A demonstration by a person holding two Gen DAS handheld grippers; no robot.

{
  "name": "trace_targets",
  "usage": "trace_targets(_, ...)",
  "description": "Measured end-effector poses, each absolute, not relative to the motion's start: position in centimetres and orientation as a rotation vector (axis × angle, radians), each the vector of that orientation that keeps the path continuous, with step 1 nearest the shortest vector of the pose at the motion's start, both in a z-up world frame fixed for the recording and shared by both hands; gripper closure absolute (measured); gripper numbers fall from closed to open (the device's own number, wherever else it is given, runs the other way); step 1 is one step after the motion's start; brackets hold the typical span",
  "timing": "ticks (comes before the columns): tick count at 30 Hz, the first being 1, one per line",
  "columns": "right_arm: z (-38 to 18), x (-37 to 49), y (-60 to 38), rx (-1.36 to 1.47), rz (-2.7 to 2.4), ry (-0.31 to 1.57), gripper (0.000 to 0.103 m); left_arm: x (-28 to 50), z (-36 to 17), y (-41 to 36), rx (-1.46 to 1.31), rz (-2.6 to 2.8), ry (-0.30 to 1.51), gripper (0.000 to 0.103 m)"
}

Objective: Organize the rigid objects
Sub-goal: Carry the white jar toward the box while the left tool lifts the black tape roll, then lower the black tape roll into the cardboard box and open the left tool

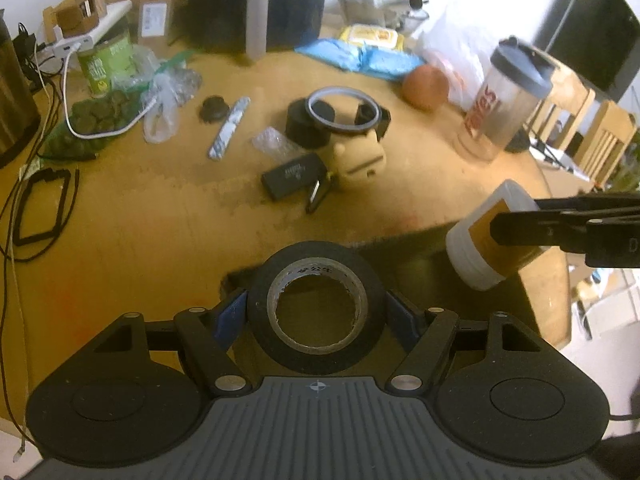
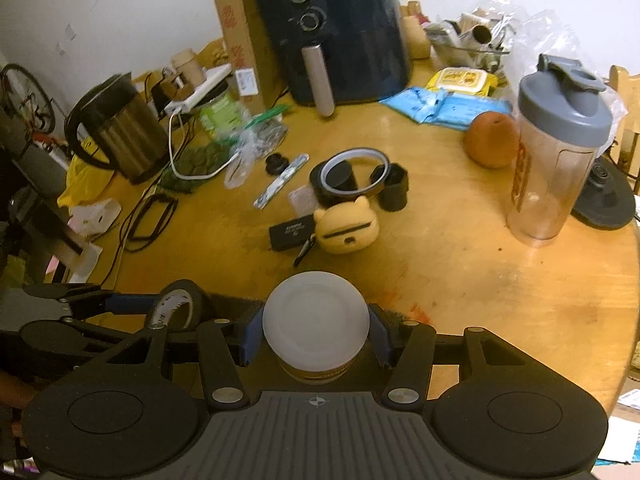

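Observation:
My left gripper (image 1: pixel 316 314) is shut on a black tape roll (image 1: pixel 260 304), its blue pads (image 1: pixel 230 316) pressing both sides; the roll hangs over a dark mat (image 1: pixel 416 264) at the table's near edge. In the right wrist view that tape roll (image 2: pixel 178 306) and the left gripper (image 2: pixel 176 312) show at the lower left. My right gripper (image 2: pixel 316 332) is shut on a white jar (image 2: pixel 316 314) with a brown label, lid facing the camera. The left wrist view shows the same jar (image 1: pixel 476 248) tilted at the right, in the right gripper (image 1: pixel 520 232).
Mid-table lie a yellow bear-shaped case (image 2: pixel 346 226), a small black box (image 2: pixel 290 234), a thin tape ring (image 2: pixel 354 174) and black cylinders (image 2: pixel 394 192). An orange fruit (image 2: pixel 490 144) and a shaker bottle (image 2: pixel 556 160) stand right. An air fryer (image 2: pixel 336 32) and a kettle (image 2: pixel 120 128) stand behind.

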State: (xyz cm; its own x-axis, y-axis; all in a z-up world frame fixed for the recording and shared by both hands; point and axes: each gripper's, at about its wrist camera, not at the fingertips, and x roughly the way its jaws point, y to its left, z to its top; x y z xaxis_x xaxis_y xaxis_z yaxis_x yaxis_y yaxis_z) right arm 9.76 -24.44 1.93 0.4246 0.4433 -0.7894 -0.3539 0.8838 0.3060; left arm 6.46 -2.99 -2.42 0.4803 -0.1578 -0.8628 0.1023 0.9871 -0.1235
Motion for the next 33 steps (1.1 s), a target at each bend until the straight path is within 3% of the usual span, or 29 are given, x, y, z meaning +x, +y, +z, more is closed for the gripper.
trace_targets(15,0.6,8.5,-24.0,0.045,0.500,1.066,0.046,7.0,-5.4,-4.3,0.099,-0.179,1.115,0.030)
trace_targets(33,-1.0,8.9,-22.9,-0.038,0.502,1.077,0.046,4.9,-1.7,-1.4,-0.027,-0.120,1.028,0.029)
